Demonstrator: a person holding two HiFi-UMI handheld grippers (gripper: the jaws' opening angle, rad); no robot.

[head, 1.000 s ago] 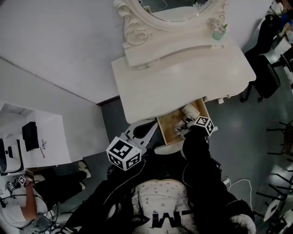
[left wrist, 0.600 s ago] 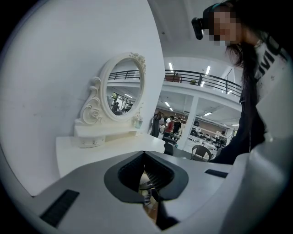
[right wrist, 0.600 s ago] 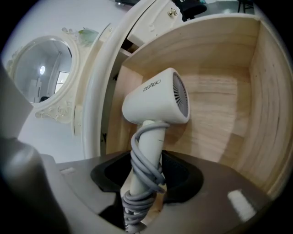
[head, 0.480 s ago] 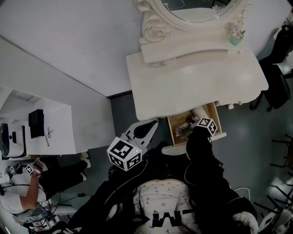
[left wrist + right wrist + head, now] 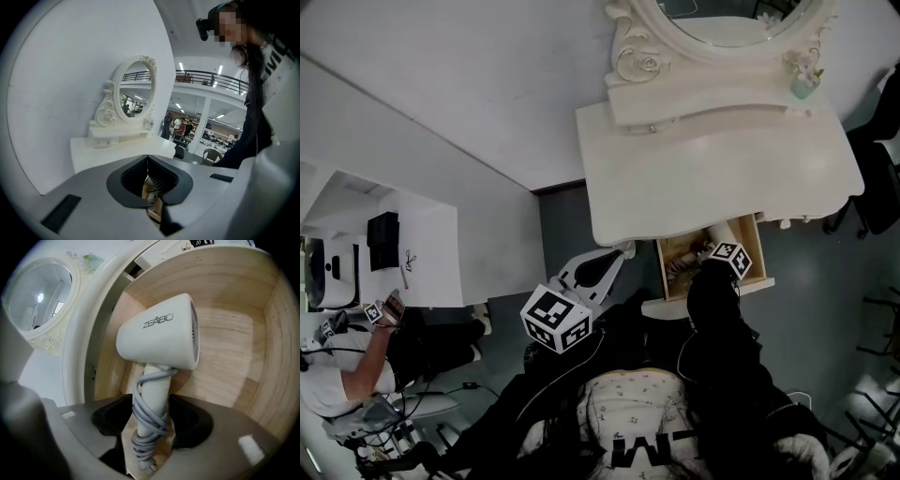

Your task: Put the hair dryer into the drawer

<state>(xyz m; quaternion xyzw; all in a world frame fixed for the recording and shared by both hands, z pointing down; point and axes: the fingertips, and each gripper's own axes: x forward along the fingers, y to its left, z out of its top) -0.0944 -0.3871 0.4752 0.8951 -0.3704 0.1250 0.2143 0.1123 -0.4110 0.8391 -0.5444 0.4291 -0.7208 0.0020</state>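
The white hair dryer [image 5: 159, 338] lies in the open wooden drawer [image 5: 229, 352], its grey cord wound round the handle. My right gripper [image 5: 150, 420] reaches down into the drawer with the handle between its jaws. The jaws have just been opening, and the pads stand close beside the handle without pressing on it. In the head view the drawer [image 5: 673, 274] juts out under the right side of the dressing table [image 5: 712, 178], with the right gripper [image 5: 714, 255] over it and the dryer's [image 5: 727, 232] white body showing. My left gripper [image 5: 614, 258] hangs shut and empty left of the drawer.
An oval mirror [image 5: 712, 19] in a carved frame stands at the back of the table, with a small flower pot [image 5: 804, 80] beside it. A white desk [image 5: 412, 244] and a seated person [image 5: 347, 366] are at the left. Dark chairs stand at the right.
The head view has swung, so the table and drawer sit further right and lower. My right gripper has sunk a little deeper into the drawer with the dryer. The left gripper has edged towards the table.
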